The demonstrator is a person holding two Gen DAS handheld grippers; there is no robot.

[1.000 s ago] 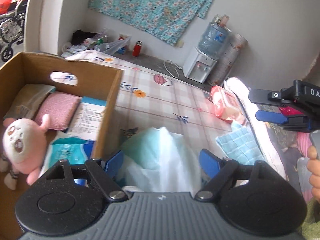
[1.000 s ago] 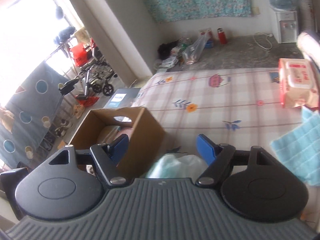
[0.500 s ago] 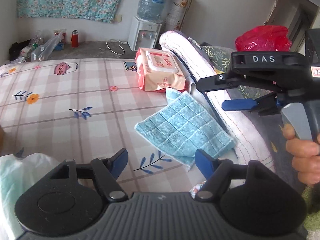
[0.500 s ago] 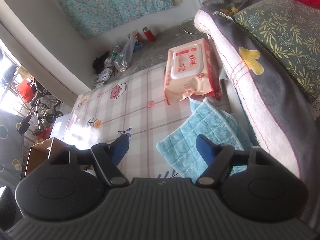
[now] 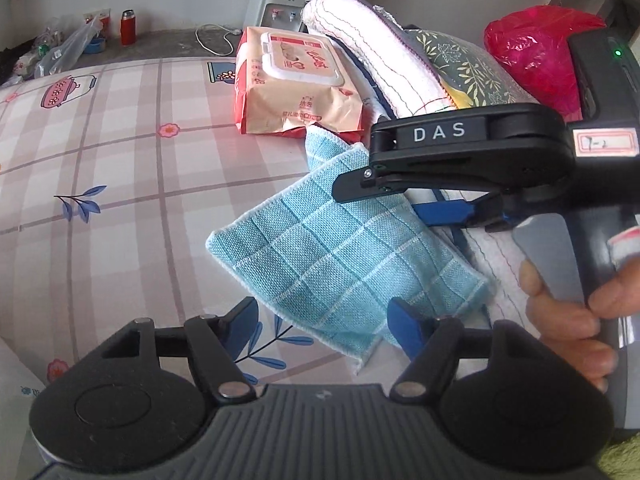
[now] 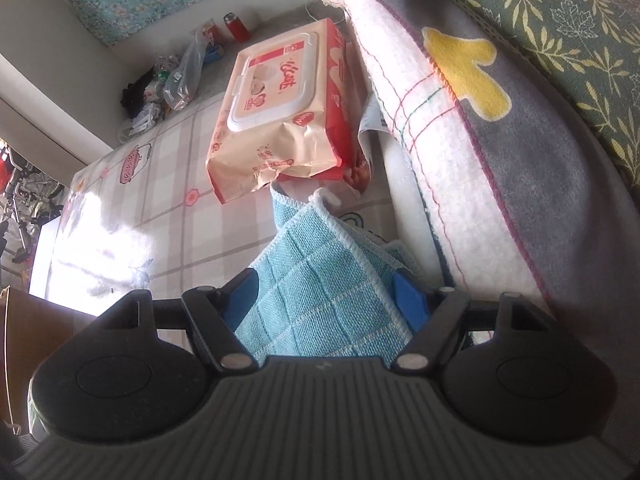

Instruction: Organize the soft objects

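Blue waffle-weave cloth [image 6: 320,280] is lying folded on the checked sheet [image 5: 120,160], just beside the wipes pack [image 6: 276,120] and touching the rolled blanket [image 6: 460,140]. The right gripper [image 6: 326,296] is straddling it — jaws wide, a blue pad on either side, nothing clamped yet. The left gripper [image 5: 324,320] is hovering near the cloth's closer corner, equally wide and empty. For a clean pick, I'd say the right one should be pressing down a touch and closing across both folded layers, well in from the edge — otherwise only the top layer may lift and the cloth unfold.
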